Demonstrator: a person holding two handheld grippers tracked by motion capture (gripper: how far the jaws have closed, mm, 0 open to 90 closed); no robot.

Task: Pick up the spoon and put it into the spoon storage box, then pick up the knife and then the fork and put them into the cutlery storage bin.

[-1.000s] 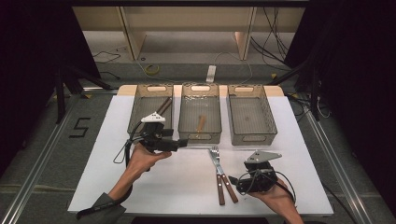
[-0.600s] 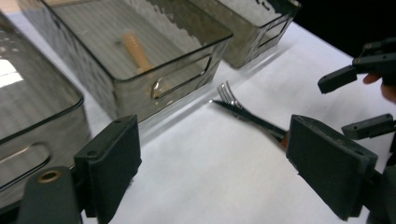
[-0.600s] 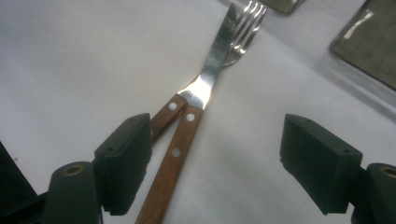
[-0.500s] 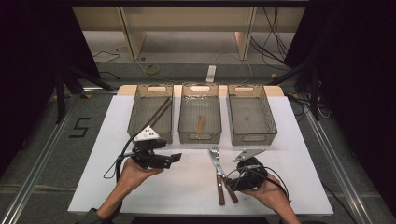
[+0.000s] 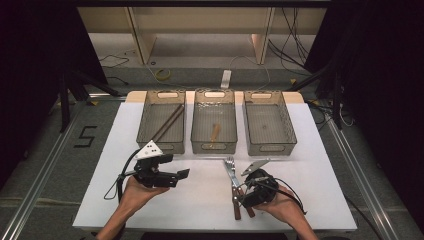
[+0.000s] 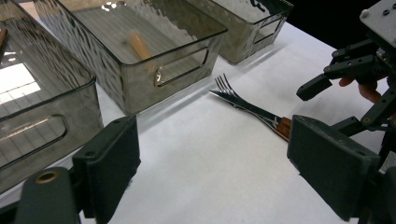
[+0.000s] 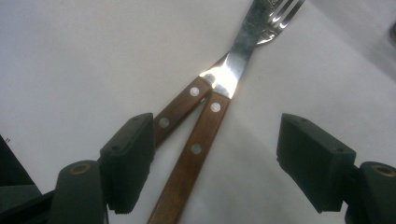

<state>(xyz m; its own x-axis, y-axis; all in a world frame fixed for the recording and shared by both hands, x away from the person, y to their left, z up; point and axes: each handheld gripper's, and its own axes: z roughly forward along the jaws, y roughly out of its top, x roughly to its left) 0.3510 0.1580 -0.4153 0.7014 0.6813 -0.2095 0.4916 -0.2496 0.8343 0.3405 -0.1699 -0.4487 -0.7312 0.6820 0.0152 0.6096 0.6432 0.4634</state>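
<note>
A lab recording rig: dark curtains, floor cables (image 5: 292,47), metal rails (image 5: 37,192) around a white table (image 5: 200,205).

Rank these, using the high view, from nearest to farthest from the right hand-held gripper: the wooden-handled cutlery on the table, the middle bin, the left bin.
1. Wooden-handled cutlery: directly at the right hand-held gripper, on the white table.
2. Middle bin: beyond the cutlery, slightly to the left.
3. Left bin: farthest, in the back row's left end.

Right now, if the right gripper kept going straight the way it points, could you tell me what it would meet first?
Most likely the two wooden handles lying crossed on the table. The right gripper is open and points down along them, with both handles between its fingers. Depth is hard to judge, so contact isn't certain.
</note>
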